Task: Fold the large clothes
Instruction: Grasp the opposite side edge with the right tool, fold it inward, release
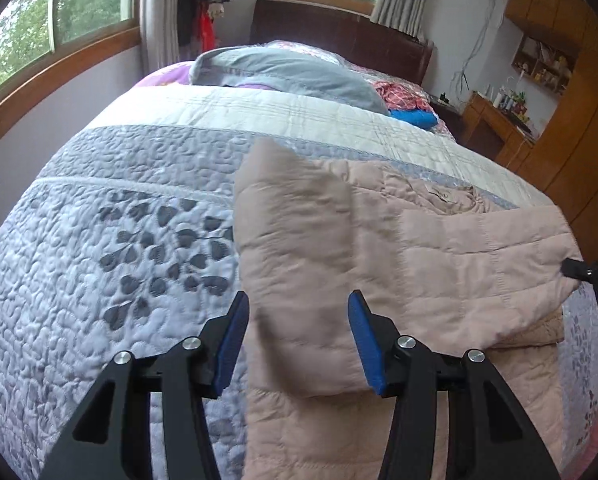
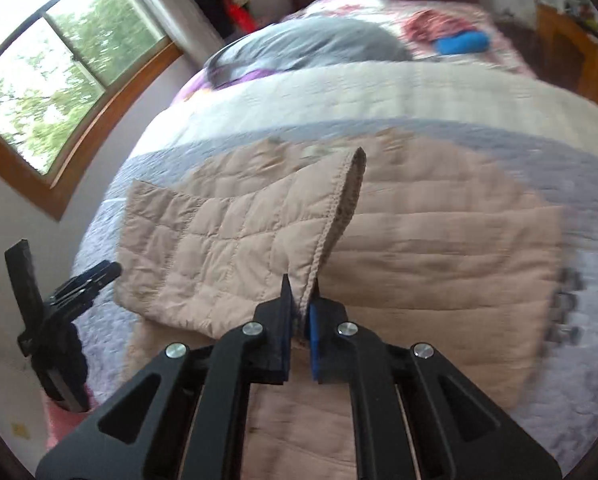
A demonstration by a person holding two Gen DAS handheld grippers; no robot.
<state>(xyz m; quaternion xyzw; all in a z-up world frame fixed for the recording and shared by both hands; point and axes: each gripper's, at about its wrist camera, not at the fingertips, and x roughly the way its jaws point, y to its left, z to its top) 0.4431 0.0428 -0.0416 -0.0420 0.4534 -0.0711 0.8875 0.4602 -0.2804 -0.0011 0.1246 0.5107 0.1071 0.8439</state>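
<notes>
A beige quilted jacket lies spread on the bed quilt, with one part folded over itself. My left gripper hovers over that folded part with its blue pads apart. Fabric shows between them, but neither pad presses on it. In the right wrist view the jacket fills the middle. My right gripper is shut on a stitched edge of it, which rises as a raised flap. The right gripper's black tip shows at the jacket's right edge. The left gripper is at the far left.
A grey-blue pillow and a blue bundle lie near the dark headboard. Windows line the left wall. A wooden desk and wardrobe stand to the right of the bed.
</notes>
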